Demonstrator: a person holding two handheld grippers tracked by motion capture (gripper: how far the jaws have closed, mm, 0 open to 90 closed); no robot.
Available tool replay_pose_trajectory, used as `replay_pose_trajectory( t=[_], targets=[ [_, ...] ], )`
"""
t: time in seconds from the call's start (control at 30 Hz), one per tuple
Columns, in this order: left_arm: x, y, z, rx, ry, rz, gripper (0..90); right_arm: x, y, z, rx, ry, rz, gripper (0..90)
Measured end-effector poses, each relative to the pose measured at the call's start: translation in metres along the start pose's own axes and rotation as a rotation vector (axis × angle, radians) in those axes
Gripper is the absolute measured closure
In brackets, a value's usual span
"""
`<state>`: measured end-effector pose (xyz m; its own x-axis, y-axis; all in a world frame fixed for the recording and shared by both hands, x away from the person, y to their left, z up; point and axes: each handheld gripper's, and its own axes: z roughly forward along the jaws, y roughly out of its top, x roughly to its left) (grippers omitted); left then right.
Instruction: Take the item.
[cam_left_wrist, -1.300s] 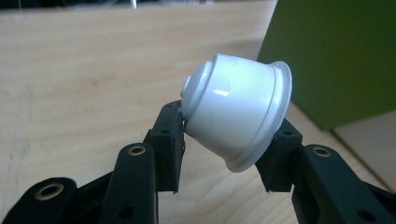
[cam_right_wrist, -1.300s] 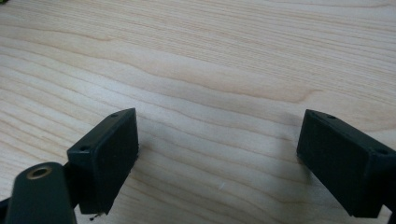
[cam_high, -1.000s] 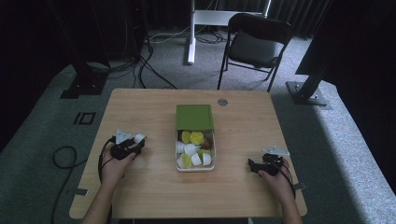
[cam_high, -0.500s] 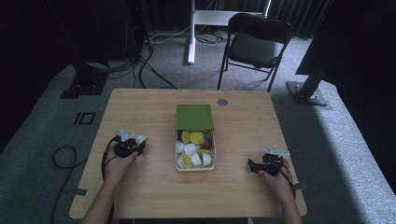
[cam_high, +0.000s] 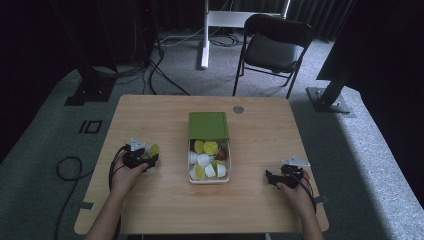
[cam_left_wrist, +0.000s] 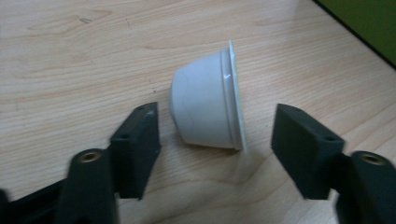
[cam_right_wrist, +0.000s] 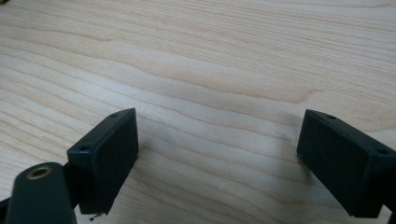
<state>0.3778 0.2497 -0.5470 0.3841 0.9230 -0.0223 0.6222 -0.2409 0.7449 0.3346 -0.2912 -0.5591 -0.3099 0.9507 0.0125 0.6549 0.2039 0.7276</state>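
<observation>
white capsule (cam_left_wrist: 208, 109) on its side, rim facing right | left tongs (cam_left_wrist: 217, 140) released around it | right tongs (cam_right_wrist: 217, 158) released

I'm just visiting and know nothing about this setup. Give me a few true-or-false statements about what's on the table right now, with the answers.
1. The white cup lies on its side between the left gripper's open jaws. True.
2. The right gripper is clamped on a cup. False: its jaws stand open over bare table.
3. The clear box in the middle of the table holds several cups. True.
4. The green lid sits closed on top of the box. False: it lies at the box's far end, leaving the cups uncovered.
5. The chair stands on the table. False: it stands on the floor beyond it.
</observation>
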Motion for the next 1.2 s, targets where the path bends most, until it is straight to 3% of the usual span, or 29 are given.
replay_pose_trajectory(
  t=[0.2, 0.33, 0.5, 0.6, 0.7, 0.9, 1.1, 1.2],
  targets=[
    [0.0, -0.004, -0.011, -0.004, -0.044, 0.036, 22.7, 0.0, 0.0, 0.0, 0.0, 0.0, 0.0, 12.4],
    [-0.001, -0.006, -0.018, -0.018, -0.045, 0.052, 16.5, 0.0, 0.0, 0.0, 0.0, 0.0, 0.0, 12.5],
    [-0.003, -0.01, -0.033, -0.055, -0.105, 0.051, 15.8, 0.0, 0.0, 0.0, 0.0, 0.0, -0.001, 12.4],
    [-0.005, -0.013, -0.04, -0.067, -0.117, 0.108, 15.8, 0.0, 0.0, 0.0, 0.0, 0.0, 0.0, 12.4],
    [-0.008, -0.016, -0.044, -0.082, -0.15, 0.105, 15.9, 0.0, 0.0, 0.0, 0.0, 0.0, 0.001, 12.4],
    [-0.013, -0.024, -0.051, -0.079, -0.172, 0.152, 15.8, 0.0, 0.0, 0.0, 0.0, 0.0, -0.001, 12.4],
    [-0.022, -0.036, -0.054, -0.026, -0.23, 0.291, 15.8, 0.0, 0.0, 0.0, 0.0, 0.0, 0.0, 12.4],
    [-0.027, -0.041, -0.055, -0.03, -0.242, 0.341, 15.8, 0.0, 0.0, 0.0, 0.0, 0.0, -0.001, 12.4]
  ],
)
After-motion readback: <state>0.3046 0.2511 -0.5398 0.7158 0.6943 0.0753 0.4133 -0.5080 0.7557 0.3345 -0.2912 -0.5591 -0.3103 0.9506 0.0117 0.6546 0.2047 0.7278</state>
